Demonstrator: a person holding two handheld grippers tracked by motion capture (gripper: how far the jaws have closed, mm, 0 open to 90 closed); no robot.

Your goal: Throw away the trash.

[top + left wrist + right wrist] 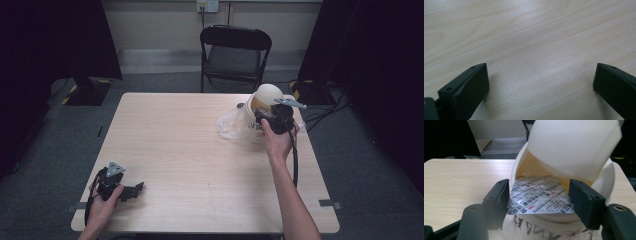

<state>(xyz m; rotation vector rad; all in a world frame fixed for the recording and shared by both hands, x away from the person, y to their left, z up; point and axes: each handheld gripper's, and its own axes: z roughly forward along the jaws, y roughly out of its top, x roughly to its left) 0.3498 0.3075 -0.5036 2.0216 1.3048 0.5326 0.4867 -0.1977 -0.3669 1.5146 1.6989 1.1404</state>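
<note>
Left gripper (131, 190) on wooden table (185, 150) | folding chair (235, 52) behind | grey floor (380, 170)

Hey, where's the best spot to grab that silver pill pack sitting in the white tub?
Probably the blister pack's near edge, approached from the person's side. It lies flat across the white tub's mouth, that edge facing the right tongs, which already flank it. The tilted cream lid covers the far part.

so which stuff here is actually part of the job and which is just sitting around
In the job:
- right gripper, shut on the silver printed sheet
- white tub with its cream lid
- clear plastic wrap

Lying about:
- left gripper, open and idle on the table
- folding chair
</note>
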